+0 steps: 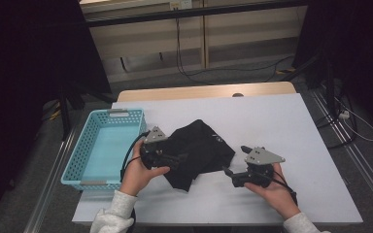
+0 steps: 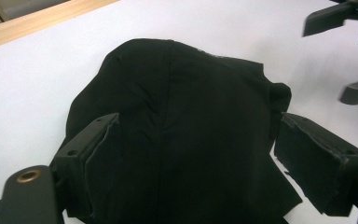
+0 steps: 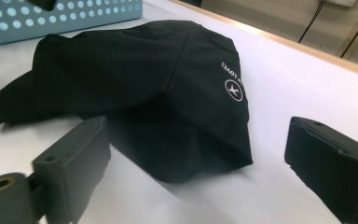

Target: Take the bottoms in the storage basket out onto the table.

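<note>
White sheeting covers the counter (image 1: 281, 126), with dark floor and cables beyond. At the left edge sits a light blue basket (image 1: 85, 158). Just right of it, the left gripper (image 1: 177, 159) has its jaws spread wide around the near edge of a crumpled black garment (image 1: 201, 145); the cloth lies between the pads, one pad against a fold. Further right, the right gripper (image 1: 230, 175) stands open, holding nothing, aimed at the garment's corner.

Bare white table (image 1: 281, 121) lies open beyond and to the right of the right gripper (image 1: 229, 173). The crumpled black garment (image 1: 199, 145) sits between its jaws' path and the left gripper (image 1: 182, 158), with the blue basket (image 1: 80, 155) walling off the left gripper's outer side.
</note>
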